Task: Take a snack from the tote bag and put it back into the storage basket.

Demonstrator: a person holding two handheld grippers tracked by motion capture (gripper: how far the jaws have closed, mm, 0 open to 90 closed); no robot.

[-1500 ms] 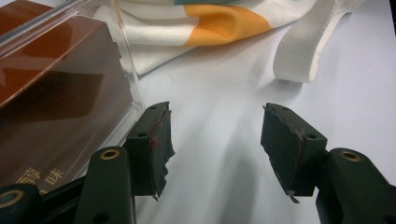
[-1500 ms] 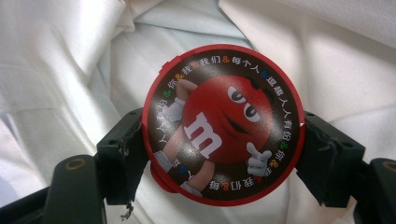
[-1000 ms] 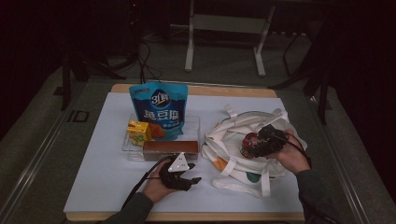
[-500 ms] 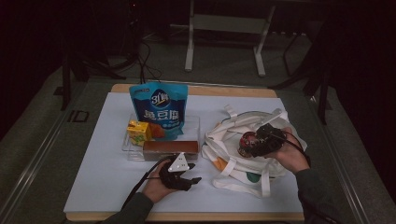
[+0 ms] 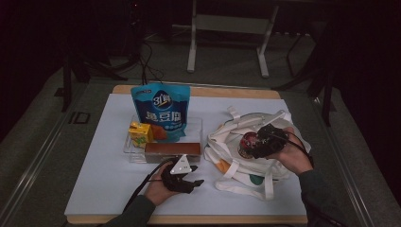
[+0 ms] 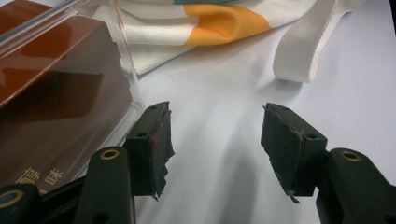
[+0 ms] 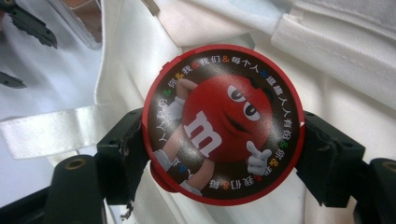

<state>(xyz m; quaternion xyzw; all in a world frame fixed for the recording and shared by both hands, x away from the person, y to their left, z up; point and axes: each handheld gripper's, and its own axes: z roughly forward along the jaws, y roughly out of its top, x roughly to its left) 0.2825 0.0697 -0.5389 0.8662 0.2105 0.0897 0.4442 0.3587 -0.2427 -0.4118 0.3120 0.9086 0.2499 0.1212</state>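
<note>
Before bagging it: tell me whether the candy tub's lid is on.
On: the printed round lid sits flush on the red tub, gripped by the right tool.

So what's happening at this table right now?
A person works two handheld grippers at a white-topped table. The right gripper is clamped on a round red candy tub and holds it above a white tote bag. The left gripper rests open on the tabletop beside a clear tray, nothing between its jaws. The tray holds a brown box, a blue pouch and a yellow carton.
</note>
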